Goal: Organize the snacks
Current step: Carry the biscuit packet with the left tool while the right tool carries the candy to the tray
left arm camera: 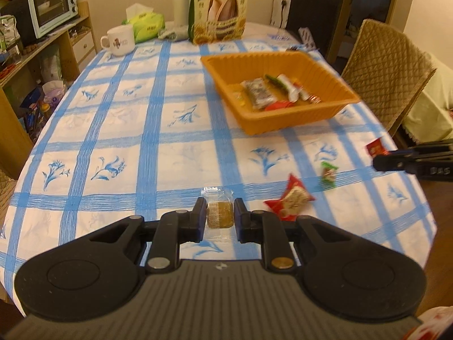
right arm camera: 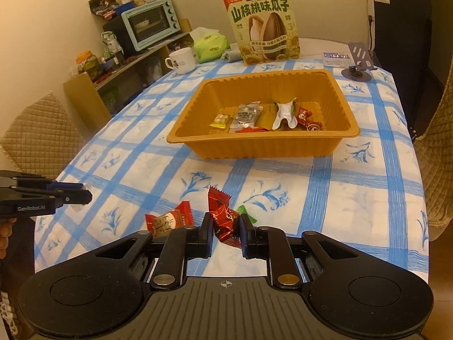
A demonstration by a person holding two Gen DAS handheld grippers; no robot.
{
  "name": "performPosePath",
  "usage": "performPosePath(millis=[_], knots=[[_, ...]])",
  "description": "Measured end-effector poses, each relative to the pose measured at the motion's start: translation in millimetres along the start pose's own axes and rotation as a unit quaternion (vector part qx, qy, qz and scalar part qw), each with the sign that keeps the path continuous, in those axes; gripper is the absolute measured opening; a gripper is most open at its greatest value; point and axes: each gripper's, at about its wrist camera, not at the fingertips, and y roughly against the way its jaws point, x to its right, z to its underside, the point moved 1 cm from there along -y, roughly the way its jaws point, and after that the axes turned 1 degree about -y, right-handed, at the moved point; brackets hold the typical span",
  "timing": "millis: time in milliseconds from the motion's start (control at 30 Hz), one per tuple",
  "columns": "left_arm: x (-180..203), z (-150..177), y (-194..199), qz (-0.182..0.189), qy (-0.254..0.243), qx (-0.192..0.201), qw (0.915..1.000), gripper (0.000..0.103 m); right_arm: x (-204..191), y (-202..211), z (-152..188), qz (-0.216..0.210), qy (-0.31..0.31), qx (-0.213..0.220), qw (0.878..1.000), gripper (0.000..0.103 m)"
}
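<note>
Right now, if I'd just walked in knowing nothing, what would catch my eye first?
Probably the orange tray in the middle of the blue-checked tablecloth, with several wrapped snacks in it. Next, the tall sunflower-seed bag standing behind it. Nearest the cameras, the right gripper pinches a red candy and the left gripper a clear-wrapped golden sweet.

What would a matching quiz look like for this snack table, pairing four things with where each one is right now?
Things:
1. clear-wrapped golden snack
2. dark red candy
3. yellow packet
4. white mug

Places:
A. inside the orange tray
B. between the right tongs
C. far end of the table
D. between the left tongs

Pairs: 1-D, 2-B, 3-A, 4-C
</note>
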Motion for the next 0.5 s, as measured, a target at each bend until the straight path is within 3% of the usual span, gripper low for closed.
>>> performPosePath(millis=[267,500], knots=[[26.4,-17.8,25.0,0.019,-0.014,0.033,0.9992,0.018,-4.4,16.2,-4.9,-0.011,0.005,0.012,1.000,0.019],[50.6,-49.3,21.0,0.027,-0.032,0.055,0.9976,0.018,4.1,21.6,-23.9,-0.021,0.013,0.030,0.999,0.019]])
